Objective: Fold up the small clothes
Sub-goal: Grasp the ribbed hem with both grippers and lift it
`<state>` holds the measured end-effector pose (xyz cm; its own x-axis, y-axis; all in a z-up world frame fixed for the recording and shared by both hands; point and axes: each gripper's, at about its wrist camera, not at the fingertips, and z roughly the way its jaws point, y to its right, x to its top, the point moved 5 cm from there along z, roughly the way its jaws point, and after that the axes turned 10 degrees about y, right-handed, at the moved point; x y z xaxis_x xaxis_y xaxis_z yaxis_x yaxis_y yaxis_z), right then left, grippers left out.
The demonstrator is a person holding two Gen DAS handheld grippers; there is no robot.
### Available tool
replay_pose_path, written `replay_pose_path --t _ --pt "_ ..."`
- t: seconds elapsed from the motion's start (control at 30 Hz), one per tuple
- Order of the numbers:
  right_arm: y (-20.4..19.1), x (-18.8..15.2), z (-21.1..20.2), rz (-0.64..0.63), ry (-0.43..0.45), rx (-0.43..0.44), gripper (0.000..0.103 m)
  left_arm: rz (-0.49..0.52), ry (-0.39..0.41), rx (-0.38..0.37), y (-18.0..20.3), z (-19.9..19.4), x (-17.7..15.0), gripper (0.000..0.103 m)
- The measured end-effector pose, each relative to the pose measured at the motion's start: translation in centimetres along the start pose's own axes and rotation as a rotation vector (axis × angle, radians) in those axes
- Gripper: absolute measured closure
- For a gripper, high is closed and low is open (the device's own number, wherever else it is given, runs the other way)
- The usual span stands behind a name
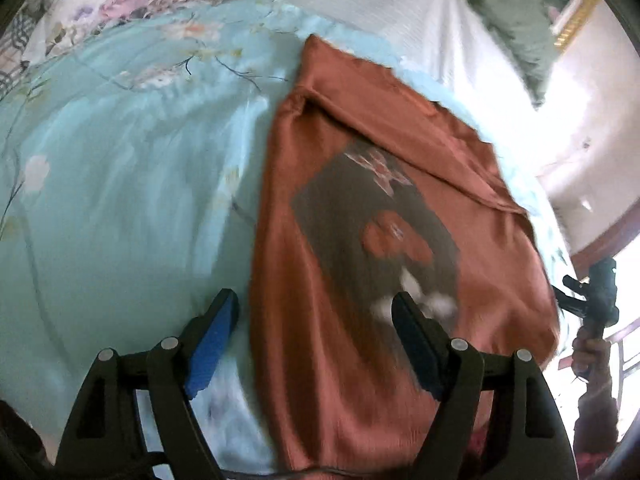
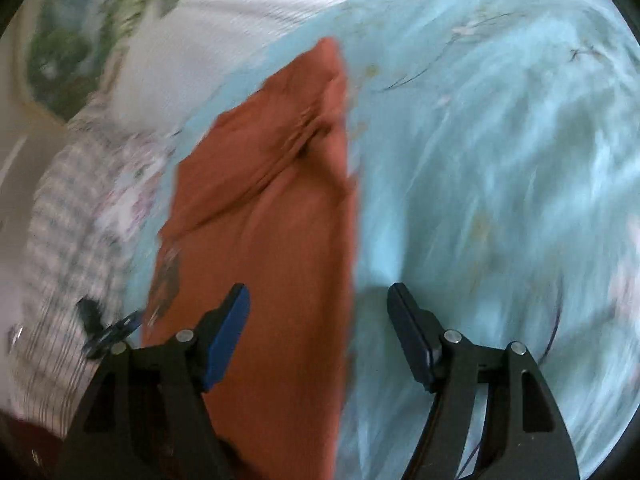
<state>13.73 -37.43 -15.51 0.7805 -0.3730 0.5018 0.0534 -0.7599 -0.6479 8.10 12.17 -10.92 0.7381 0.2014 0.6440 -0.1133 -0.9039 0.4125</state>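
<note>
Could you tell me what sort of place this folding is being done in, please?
Most likely a bedroom: the rust-coloured garment lies on a pale blue floral bedspread, with a white ribbed sheet beyond it and what looks like a green patterned pillow near the wall.

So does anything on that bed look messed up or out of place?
Nothing is spilled or torn. The rust-orange shirt is only partly folded on the light blue floral bedspread: one side flap lies over the dark print at a slant, with bunched wrinkles near the top. Motion blur hides finer detail.

Each tool, left tool (image 1: 314,304) and right tool (image 2: 318,296), is matte black plastic with two angular fingers (image 2: 224,332), blue pads, and round silver pivot screws (image 1: 459,345).
</note>
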Motion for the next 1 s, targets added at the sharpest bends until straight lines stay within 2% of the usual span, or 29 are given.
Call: replay_pose_path --t 0.1,0.2,0.27,0.33,0.4,0.47,0.53,0.57,0.6,0.63,0.67,0.7,0.77,0.83,0.9,1.0 --pt "-2.3 -3.8 -1.0 -0.042 -0.057 0.124 0.031 -0.012 -0.020 -0.103 1.0 -1.9 -2.8 0.024" --pt "-3.9 -7.3 -2.0 -0.104 -0.065 0.164 0.031 0.000 -0.010 -0.150 1.7 -3.3 -5.2 0.026" --pt "-4.2 -8.6 -2.5 -0.077 -0.063 0.223 0.031 -0.007 -0.027 -0.185 2.0 -3.8 -6.2 0.028" --pt "-4.0 -9.5 -2.8 -0.049 -0.062 0.258 0.031 -0.019 -0.065 -0.213 1.9 -3.5 -7.3 0.039" --pt "-3.6 -10.0 -2.4 -0.031 -0.060 0.259 0.032 -0.012 -0.096 -0.200 1.4 -2.6 -8.2 0.059" --pt "-3.5 -10.3 -2.0 -0.022 -0.054 0.262 0.035 -0.008 -0.087 -0.207 1.3 -2.6 -8.2 0.060" --pt "-3.5 -10.7 -2.0 -0.031 -0.041 0.255 0.040 -0.018 -0.090 -0.217 1.1 -2.5 -7.9 0.068" --pt "-3.4 -10.9 -2.0 -0.033 -0.038 0.248 0.047 -0.016 -0.088 -0.212 0.9 -2.5 -7.9 0.073" --pt "-3.1 -11.0 -2.2 -0.035 -0.035 0.238 0.061 -0.007 -0.085 -0.204 0.8 -2.5 -7.9 0.087" --pt "-2.7 -11.2 -2.5 -0.041 -0.032 0.222 0.068 0.000 -0.087 -0.197 0.7 -2.4 -7.9 0.097" --pt "-2.5 -11.2 -2.5 -0.044 -0.035 0.203 0.089 0.007 -0.084 -0.190 0.6 -2.4 -8.0 0.097" --pt "-2.3 -11.2 -2.6 -0.046 -0.036 0.195 0.095 0.016 -0.069 -0.186 0.6 -2.8 -7.9 0.097" --pt "-2.1 -10.9 -3.3 -0.026 -0.005 0.236 0.095 0.006 -0.056 -0.196 0.6 -3.3 -7.8 0.097" --pt "-1.4 -10.7 -3.4 0.021 0.014 0.275 0.093 -0.023 -0.090 -0.204 0.2 -2.9 -7.9 0.096" --pt "-1.0 -11.3 -2.5 0.020 -0.022 0.247 0.092 -0.023 -0.120 -0.208 0.1 -2.3 -8.5 0.096" --pt "-1.0 -12.2 -1.7 -0.002 -0.053 0.210 0.093 0.007 -0.081 -0.189 0.4 -3.0 -8.3 0.098"
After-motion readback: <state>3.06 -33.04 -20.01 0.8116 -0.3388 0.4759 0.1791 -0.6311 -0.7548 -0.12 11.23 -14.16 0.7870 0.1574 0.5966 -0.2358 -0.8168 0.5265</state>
